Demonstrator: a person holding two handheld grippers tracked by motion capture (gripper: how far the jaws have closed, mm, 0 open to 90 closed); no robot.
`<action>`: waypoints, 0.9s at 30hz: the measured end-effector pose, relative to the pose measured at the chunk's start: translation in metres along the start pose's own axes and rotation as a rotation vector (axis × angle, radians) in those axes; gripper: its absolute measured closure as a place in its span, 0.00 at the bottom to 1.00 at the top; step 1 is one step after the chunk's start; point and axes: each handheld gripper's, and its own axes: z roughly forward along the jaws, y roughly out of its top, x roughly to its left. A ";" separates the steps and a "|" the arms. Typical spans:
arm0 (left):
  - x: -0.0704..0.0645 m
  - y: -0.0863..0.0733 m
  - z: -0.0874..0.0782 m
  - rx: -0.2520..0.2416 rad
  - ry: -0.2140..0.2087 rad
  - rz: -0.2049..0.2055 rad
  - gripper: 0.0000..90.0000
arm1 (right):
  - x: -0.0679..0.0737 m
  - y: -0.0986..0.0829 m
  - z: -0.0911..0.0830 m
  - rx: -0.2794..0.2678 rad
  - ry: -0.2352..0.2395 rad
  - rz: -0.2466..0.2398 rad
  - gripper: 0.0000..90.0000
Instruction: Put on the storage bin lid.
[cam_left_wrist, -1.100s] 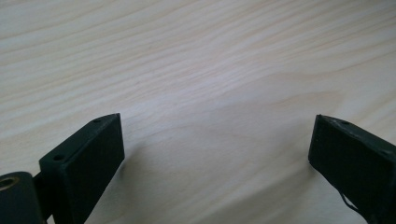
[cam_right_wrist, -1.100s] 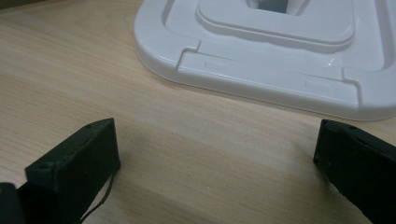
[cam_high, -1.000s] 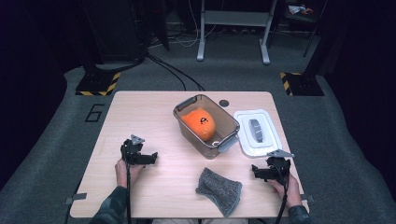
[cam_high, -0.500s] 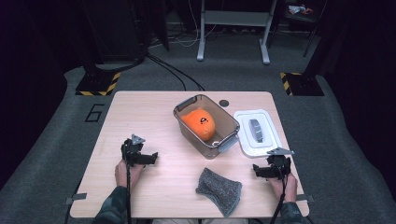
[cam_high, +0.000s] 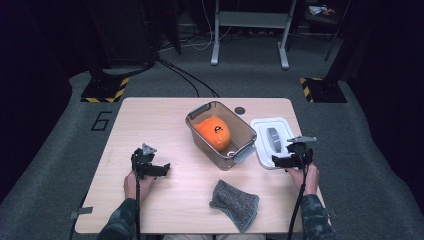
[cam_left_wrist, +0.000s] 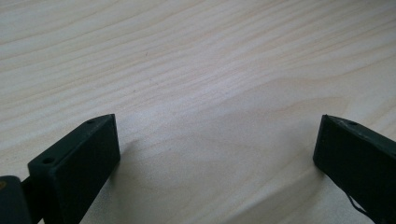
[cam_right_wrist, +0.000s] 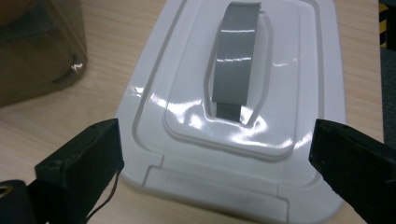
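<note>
The left tongs (cam_high: 162, 170) sit low over the wooden surface (cam_high: 150, 120), held by the person's left hand (cam_high: 134, 184). In the left gripper view its two black jaws stand wide apart, and there is just bare wood between them. They hold nothing.

To the right of the left tongs, and a bit farther from the person, stands a clear brown bin (cam_high: 221, 134). An orange thing (cam_high: 213, 133) lies inside it. The bin has no lid on it. Nearer the person, between the two tongs, a grey cloth (cam_high: 234, 204) lies flat on the surface. It touches neither tongs.

Next comes the white lid (cam_high: 272, 141). It lies flat on the surface, just to the right of the bin. It has a grey handle (cam_high: 274, 138) across its middle. The right tongs (cam_high: 274, 161) are at the near edge of this lid, held by the person's right hand (cam_high: 301, 176). In the right gripper view the white lid (cam_right_wrist: 243, 107) lies right in front of the jaws, and its grey handle (cam_right_wrist: 236, 58) runs away from them. The jaws are wide open, one off each side of the lid's near end. They grip nothing. I cannot tell if they touch the lid.

The two tongs are well apart from each other.
</note>
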 end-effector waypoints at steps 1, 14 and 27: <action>0.001 0.000 -0.001 0.009 -0.003 0.004 0.00 | -0.001 0.004 0.004 0.002 0.010 -0.008 0.03; -0.001 0.003 0.003 -0.005 0.014 -0.013 0.00 | -0.005 0.036 0.047 0.040 -0.035 -0.010 0.27; -0.001 0.004 0.004 -0.001 0.008 -0.008 0.00 | -0.004 0.052 0.070 0.054 -0.056 0.018 0.61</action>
